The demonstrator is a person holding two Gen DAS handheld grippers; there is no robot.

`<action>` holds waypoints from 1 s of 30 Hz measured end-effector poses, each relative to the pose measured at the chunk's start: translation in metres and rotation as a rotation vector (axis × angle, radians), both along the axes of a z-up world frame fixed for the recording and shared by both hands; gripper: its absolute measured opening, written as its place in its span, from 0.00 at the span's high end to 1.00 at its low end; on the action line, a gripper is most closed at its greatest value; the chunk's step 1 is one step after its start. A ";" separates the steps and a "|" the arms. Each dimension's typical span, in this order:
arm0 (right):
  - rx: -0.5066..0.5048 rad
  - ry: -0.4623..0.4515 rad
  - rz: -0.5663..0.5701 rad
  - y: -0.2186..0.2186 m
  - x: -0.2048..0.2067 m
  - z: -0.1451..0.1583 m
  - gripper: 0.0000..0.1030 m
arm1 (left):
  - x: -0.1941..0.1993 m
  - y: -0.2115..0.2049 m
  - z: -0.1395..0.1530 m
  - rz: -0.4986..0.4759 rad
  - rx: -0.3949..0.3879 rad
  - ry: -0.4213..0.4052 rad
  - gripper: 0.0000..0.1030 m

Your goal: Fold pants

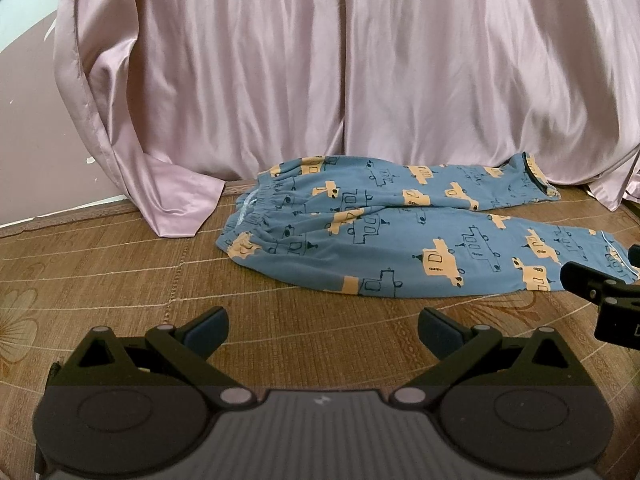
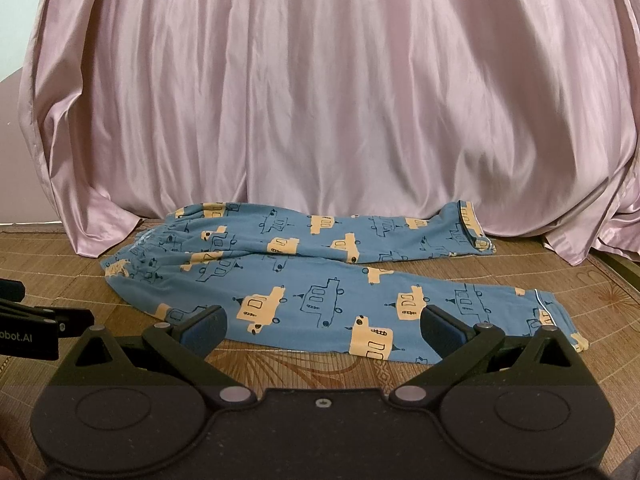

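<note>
Blue pants (image 1: pixel 384 236) printed with yellow and outlined cars lie spread flat on a woven mat, waistband at the left, both legs running to the right and splayed apart at the cuffs. In the right wrist view the pants (image 2: pixel 320 280) lie just beyond the fingers. My left gripper (image 1: pixel 322 330) is open over bare mat, short of the near leg. My right gripper (image 2: pixel 322 330) is open too, hovering at the near leg's front edge with nothing between its fingers. Each gripper shows at the edge of the other's view: the right gripper (image 1: pixel 600 292) and the left gripper (image 2: pixel 44 320).
A pink satin curtain (image 1: pixel 340 64) hangs right behind the pants and pools on the mat (image 1: pixel 120 280) at the left. The brown bamboo mat (image 2: pixel 60 264) has a floral pattern. A pale wall shows at the far left.
</note>
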State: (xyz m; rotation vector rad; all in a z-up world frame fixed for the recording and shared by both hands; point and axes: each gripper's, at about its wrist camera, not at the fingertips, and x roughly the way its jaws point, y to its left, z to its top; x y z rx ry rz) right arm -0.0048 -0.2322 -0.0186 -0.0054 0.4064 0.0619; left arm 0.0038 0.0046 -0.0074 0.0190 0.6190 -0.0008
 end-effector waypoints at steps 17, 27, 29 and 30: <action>0.008 0.018 -0.001 -0.001 0.003 0.000 0.00 | 0.000 0.001 -0.003 0.002 0.004 0.014 0.00; -0.010 0.136 -0.022 -0.009 0.026 0.003 0.00 | 0.027 -0.001 -0.010 0.034 -0.026 0.202 0.00; -0.027 0.141 0.045 -0.012 0.041 0.011 0.00 | 0.039 -0.001 -0.006 0.051 -0.057 0.233 0.00; -0.057 0.130 0.091 -0.012 0.049 0.015 0.01 | 0.047 0.000 -0.003 0.056 -0.075 0.260 0.00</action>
